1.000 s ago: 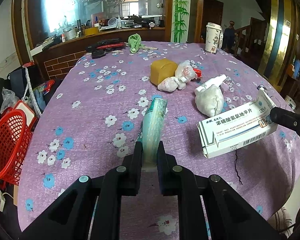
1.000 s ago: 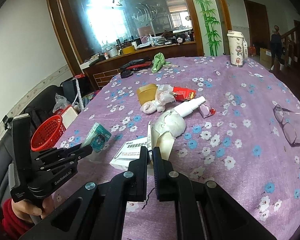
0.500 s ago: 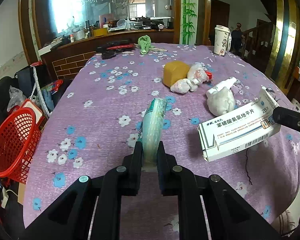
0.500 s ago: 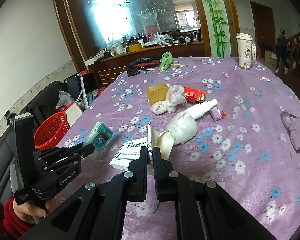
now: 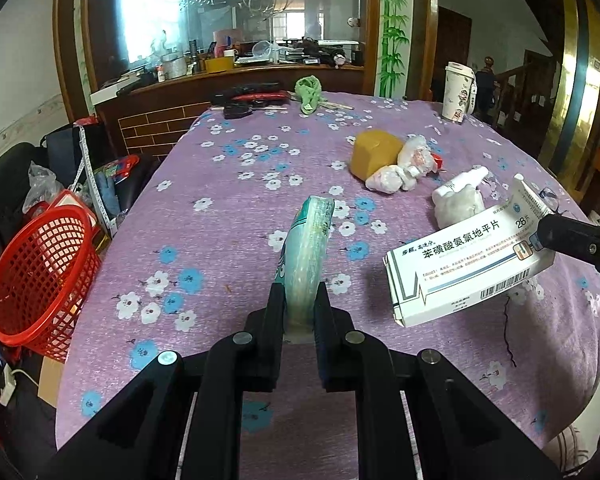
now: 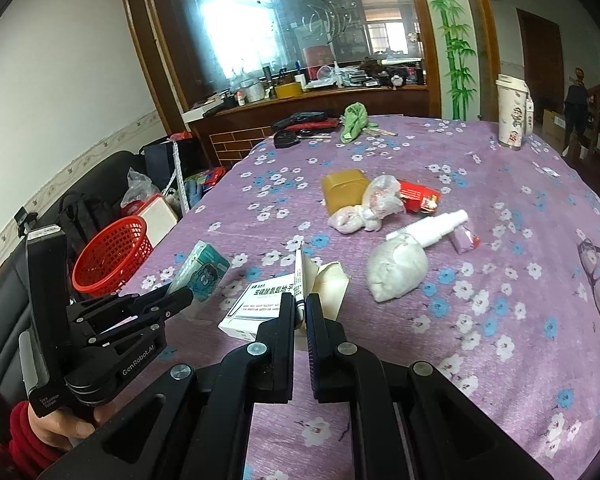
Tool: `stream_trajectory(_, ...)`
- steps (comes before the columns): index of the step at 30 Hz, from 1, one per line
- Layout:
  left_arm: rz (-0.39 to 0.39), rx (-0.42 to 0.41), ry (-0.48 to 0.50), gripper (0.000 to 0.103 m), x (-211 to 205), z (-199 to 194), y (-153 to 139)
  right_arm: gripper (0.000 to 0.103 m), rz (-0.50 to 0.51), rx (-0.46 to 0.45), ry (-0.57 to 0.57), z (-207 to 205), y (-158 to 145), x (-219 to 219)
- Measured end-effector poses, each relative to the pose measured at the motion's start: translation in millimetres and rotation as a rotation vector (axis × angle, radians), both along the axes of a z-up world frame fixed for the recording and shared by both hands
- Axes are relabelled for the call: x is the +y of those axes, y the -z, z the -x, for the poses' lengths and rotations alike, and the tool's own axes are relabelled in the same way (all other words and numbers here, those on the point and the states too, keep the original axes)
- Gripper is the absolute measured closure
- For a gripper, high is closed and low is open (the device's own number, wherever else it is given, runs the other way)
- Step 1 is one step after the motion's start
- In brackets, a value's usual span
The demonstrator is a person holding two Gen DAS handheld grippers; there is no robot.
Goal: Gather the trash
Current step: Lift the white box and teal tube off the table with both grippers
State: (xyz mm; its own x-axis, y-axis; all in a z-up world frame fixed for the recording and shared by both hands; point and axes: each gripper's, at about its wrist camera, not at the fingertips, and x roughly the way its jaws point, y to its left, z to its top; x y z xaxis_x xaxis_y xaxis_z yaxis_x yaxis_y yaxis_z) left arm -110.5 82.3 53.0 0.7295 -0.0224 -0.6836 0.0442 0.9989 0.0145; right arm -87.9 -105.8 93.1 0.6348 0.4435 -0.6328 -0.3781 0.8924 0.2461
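Trash is lying across the purple floral tablecloth (image 5: 228,184). Left gripper (image 5: 298,304) is pinching a teal tissue pack (image 5: 306,248) tightly, holding it edge-on above the near cloth. Right gripper (image 6: 299,312) is squeezing the open flap of a white medicine box (image 6: 260,304), holding it just right of the pack. Red basket (image 5: 40,276) is sitting off the table's left edge.

Your table (image 5: 228,240), basket at its left.
Tissue pack (image 5: 306,256) sits left of the medicine box (image 5: 464,268); wad (image 6: 396,270) lies behind.
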Motion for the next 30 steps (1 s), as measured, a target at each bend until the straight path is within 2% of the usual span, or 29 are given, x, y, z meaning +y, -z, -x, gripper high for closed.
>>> stream_trajectory(10,-0.025,-0.035,-0.050,0.090,17,6,-3,0.097,0.020,-0.002,-0.032,-3,-3,22)
stream_trajectory(30,0.005,-0.071,-0.108,0.090,52,14,-11,0.097,0.066,-0.044,-0.095,-8,-22,66)
